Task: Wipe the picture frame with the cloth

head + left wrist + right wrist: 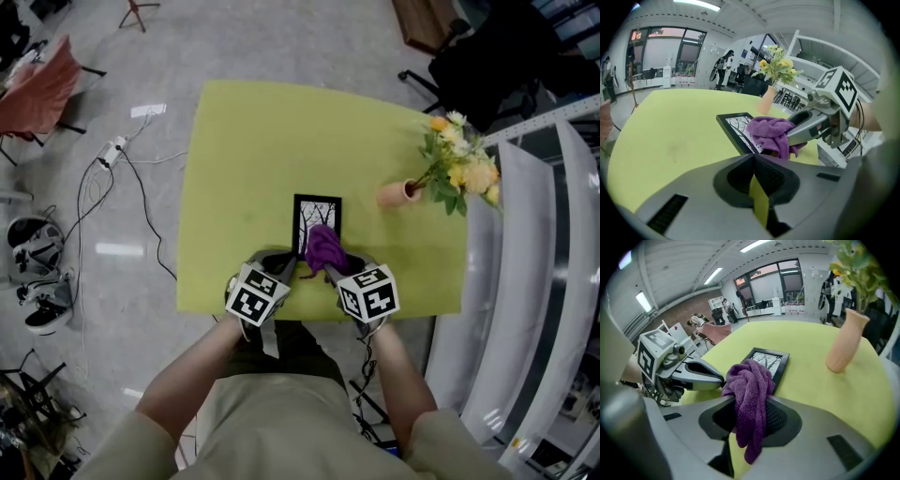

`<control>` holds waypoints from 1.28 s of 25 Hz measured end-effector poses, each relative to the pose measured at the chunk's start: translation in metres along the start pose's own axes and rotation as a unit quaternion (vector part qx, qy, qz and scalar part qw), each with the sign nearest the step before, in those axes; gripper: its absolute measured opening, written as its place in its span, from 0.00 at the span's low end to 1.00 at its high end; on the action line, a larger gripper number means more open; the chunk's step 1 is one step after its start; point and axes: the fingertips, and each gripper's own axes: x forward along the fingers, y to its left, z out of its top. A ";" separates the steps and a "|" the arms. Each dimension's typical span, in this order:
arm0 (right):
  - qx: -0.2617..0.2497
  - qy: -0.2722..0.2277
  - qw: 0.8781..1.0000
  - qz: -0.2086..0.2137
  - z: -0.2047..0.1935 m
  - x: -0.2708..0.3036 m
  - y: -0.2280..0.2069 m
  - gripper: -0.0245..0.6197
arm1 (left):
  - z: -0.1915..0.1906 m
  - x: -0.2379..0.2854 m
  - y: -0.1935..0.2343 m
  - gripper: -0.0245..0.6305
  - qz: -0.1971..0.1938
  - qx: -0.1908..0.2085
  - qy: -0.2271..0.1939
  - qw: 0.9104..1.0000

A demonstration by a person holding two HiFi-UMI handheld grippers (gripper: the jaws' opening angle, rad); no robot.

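Right gripper [328, 269] clamps the purple cloth [324, 247] on the near end of the picture frame [315, 210], which lies lengthwise straight ahead on the table [244, 169], with the left gripper [292, 266] closed and empty just beside.

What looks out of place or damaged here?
Nothing stands out. The frame lies flat on the table, the vase stands upright with nothing spilled, and the cloth is bunched in the right gripper over the frame's near end.
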 end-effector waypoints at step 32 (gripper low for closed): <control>-0.101 -0.423 0.893 -0.117 0.205 -0.320 0.112 0.24 | 0.233 -0.302 -0.015 0.05 0.126 0.184 -0.276 0.935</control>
